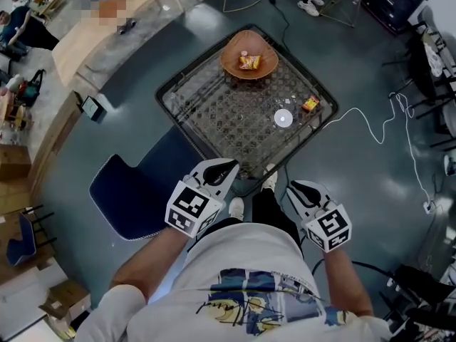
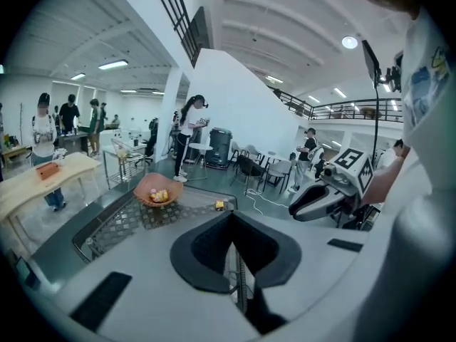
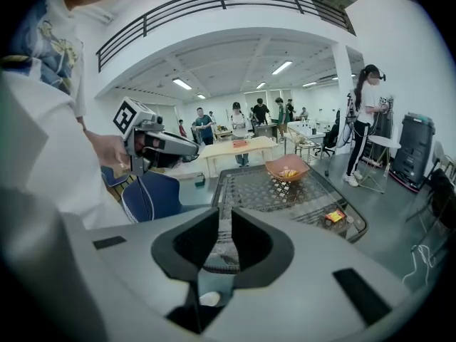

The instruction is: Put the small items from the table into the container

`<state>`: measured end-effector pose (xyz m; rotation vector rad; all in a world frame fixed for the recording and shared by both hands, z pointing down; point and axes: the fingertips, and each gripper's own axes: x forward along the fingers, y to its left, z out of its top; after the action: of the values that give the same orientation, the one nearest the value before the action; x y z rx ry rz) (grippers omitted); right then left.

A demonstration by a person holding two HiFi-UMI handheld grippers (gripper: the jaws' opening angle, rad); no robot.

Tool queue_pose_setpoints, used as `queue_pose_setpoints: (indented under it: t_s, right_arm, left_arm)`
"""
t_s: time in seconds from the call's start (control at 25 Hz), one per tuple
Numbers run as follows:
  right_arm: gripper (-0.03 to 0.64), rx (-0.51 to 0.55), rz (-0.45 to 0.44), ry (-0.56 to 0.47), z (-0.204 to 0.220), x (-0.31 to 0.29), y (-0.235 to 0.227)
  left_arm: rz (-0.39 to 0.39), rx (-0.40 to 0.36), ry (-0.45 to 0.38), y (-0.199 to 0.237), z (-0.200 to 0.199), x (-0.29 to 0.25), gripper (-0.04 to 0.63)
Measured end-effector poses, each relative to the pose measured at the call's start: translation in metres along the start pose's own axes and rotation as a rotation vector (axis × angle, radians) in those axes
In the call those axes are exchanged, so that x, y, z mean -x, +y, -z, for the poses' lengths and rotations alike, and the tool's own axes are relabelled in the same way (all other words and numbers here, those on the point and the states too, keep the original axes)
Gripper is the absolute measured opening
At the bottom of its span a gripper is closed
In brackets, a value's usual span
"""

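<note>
Glass table [image 1: 228, 123] with orange bowl [image 1: 231, 61]; left gripper [image 1: 226, 168] clenched empty, right gripper [image 1: 296, 189] slightly parted, square markers [image 1: 191, 206] on both.

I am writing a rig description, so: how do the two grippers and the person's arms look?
Both the left gripper and the right gripper have a smooth white shell with black jaws. Each carries a cube of black-and-white square markers. No cables show on them. The person wears a white short-sleeved T-shirt with a blue and yellow print; the forearms are bare.
</note>
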<state>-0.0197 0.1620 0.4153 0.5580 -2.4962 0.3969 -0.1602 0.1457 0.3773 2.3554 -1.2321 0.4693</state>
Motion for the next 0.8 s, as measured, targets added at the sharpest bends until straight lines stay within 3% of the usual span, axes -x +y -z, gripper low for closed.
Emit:
queue_pose_setpoints:
  t_s: [0.2,0.4,0.52,0.64,0.8]
  right_arm:
    - [0.06,-0.02,0.021,-0.003,0.006,-0.001,0.013]
    - [0.06,-0.053,0.044,-0.006,0.017,0.008,0.011]
    - [0.06,-0.077,0.061,-0.004,0.024,0.015,0.0]
    - [0.06,-0.112,0.08,-0.002,0.032,0.022,-0.017]
    - [0.06,-0.16,0.104,0.004,0.045,0.03,-0.045]
  left_arm:
    - [0.031,-0.02,0.002,-0.012,0.006,0.004,0.009]
    - [0.093,-0.05,0.019,-0.026,0.003,-0.026,0.011]
    - [0.141,-0.08,0.049,-0.036,-0.001,-0.065,0.019]
    - [0.178,-0.091,0.095,-0.043,-0.001,-0.117,0.088]
    - [0.177,-0.091,0.165,-0.039,0.003,-0.197,0.131]
